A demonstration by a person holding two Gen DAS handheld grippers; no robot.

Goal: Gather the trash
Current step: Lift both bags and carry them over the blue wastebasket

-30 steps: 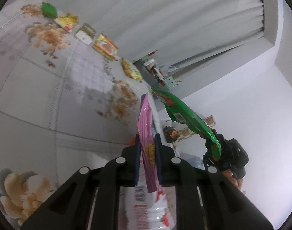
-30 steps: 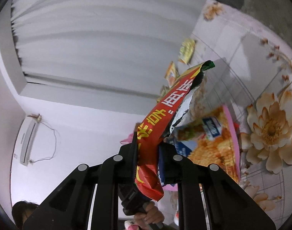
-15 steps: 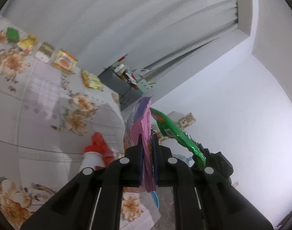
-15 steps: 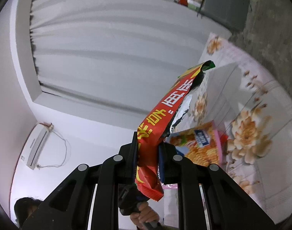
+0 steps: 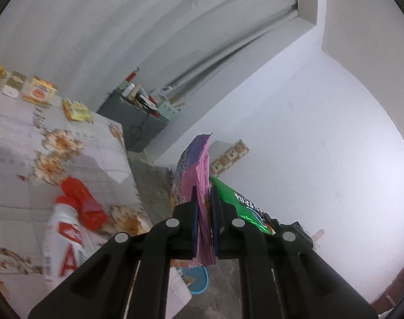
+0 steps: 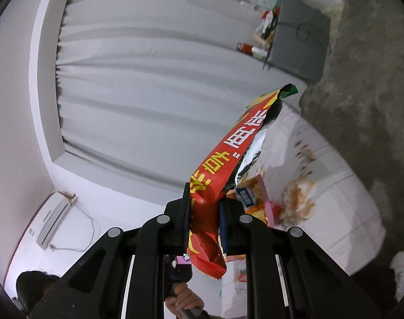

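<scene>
My left gripper (image 5: 203,195) is shut on a pink snack bag (image 5: 198,164) that stands upright between its pads, in the air beyond the table's end. Just to its right in the left wrist view is a green-sided wrapper (image 5: 244,204), held by my right gripper (image 5: 290,230). In the right wrist view my right gripper (image 6: 204,195) is shut on that same long wrapper (image 6: 228,156), red with yellow lettering and torn open at its far end. Behind it is the pink bag (image 6: 255,199), and a hand (image 6: 183,299) shows below.
A table with a flowered cloth (image 5: 21,138) lies to the left, with a white bottle with a red cap (image 5: 66,228) and several packets (image 5: 38,93) along its far edge. A grey cabinet (image 5: 132,117) stands by the curtain. A blue round thing (image 5: 199,279) lies on the floor.
Both grippers have risen and swung away from the tabletop, each still holding its bag. The table's end, the floor and the grey cabinet have come into view.
</scene>
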